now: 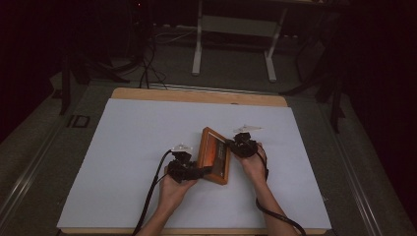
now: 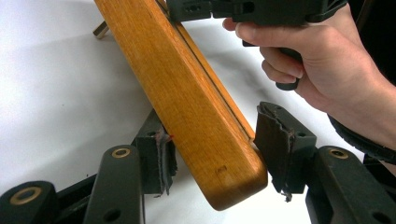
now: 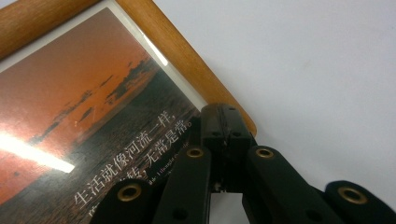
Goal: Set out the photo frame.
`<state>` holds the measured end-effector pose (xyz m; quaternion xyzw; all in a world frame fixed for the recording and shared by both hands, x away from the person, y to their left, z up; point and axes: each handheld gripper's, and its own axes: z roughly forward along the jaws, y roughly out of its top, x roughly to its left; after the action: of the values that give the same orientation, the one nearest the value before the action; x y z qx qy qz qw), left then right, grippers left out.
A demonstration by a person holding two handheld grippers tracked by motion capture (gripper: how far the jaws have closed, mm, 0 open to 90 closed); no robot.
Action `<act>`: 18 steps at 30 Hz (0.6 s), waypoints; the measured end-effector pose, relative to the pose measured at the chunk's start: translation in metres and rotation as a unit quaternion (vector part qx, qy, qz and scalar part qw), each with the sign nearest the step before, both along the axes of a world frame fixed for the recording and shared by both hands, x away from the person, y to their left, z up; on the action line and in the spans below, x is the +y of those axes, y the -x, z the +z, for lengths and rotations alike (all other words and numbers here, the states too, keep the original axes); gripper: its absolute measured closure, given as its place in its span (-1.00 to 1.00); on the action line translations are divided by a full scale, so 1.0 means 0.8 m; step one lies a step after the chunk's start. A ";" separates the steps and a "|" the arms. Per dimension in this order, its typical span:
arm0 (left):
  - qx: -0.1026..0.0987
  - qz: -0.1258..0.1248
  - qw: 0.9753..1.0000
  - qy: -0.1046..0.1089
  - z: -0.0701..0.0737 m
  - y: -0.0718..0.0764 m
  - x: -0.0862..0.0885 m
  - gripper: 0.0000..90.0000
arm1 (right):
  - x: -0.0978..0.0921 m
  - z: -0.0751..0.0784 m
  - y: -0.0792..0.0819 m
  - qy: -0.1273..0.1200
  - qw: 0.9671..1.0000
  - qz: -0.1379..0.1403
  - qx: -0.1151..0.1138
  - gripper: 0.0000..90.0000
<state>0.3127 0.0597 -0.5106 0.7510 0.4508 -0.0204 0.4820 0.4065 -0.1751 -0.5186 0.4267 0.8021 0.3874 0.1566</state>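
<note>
fingers of the left gripper (image 2: 212, 154) stand wide apart either side of the frame's (image 2: 187, 93) near corner, pads not pressing it. right gripper (image 3: 223, 140) has its jaws pinched together on the frame's far edge. frame sits mid-sheet (image 1: 147, 128), tilted up on edge, sunset photo with white text behind its glass. open white sheet lies all round; dark floor and a table stand (image 1: 233, 29) beyond.

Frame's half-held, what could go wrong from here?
1. The left gripper has its jaws open either side of the picture frame corner, so it probably adds no hold; the frame may slip or swing.
2. The right gripper pinches just the frame's thin edge at a corner; that narrow grip could let it twist and drop onto the table, risking the glass.
</note>
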 end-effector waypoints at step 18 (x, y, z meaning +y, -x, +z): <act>-0.021 0.013 0.999 -0.027 0.021 -0.002 -0.027 0.33 | -0.043 0.003 0.009 -0.006 1.000 -0.018 -0.004 0.89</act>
<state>0.3140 0.0383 -0.4935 0.7583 0.4507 0.0134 0.4708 0.3991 -0.2099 -0.5161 0.4403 0.7915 0.3909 0.1641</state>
